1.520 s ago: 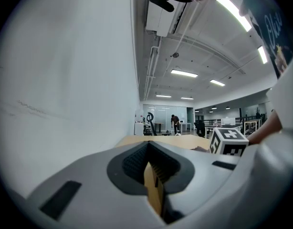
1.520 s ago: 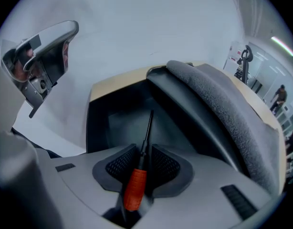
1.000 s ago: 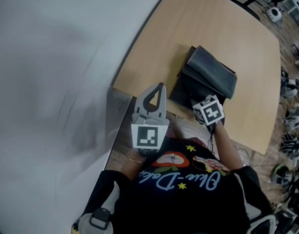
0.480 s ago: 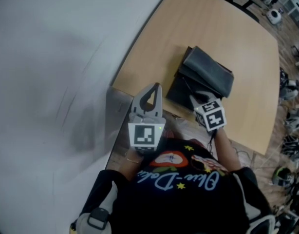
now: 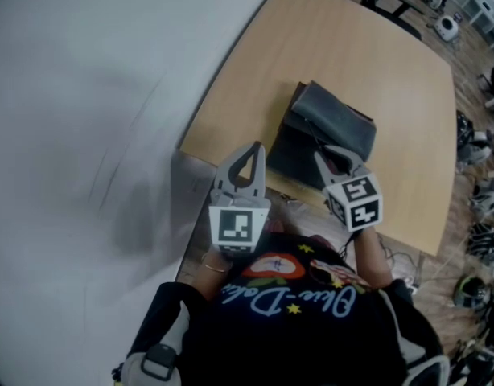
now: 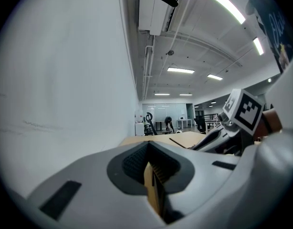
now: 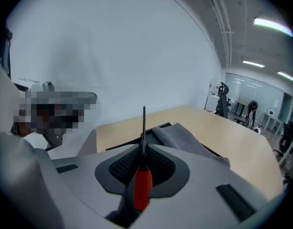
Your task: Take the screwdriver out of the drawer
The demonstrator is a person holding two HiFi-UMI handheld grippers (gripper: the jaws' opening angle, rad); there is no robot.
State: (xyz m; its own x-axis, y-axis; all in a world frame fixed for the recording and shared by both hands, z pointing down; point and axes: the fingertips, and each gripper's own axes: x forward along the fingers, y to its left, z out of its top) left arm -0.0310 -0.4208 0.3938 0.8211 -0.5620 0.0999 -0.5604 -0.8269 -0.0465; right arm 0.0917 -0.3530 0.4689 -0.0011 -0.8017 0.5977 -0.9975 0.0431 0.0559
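A screwdriver with a red handle (image 7: 141,187) and a thin dark shaft (image 7: 143,123) sticks out forward between the jaws of my right gripper (image 7: 142,151), which is shut on it. In the head view the right gripper (image 5: 337,159) hangs above the near end of the dark grey drawer unit (image 5: 331,123) on the wooden table (image 5: 392,63). The drawer unit (image 7: 182,135) lies just beyond the screwdriver tip. My left gripper (image 5: 249,149) hovers by the table's near edge, shut, with nothing in it. It is also shut in the left gripper view (image 6: 153,168).
A white wall (image 5: 86,95) runs along the table's left side. Chairs and loose gear (image 5: 480,215) stand on the floor to the right. The person's dark shirt (image 5: 295,320) fills the bottom of the head view.
My right gripper has risen from the drawer unit with the screwdriver and tipped flatter. The left gripper has hardly moved.
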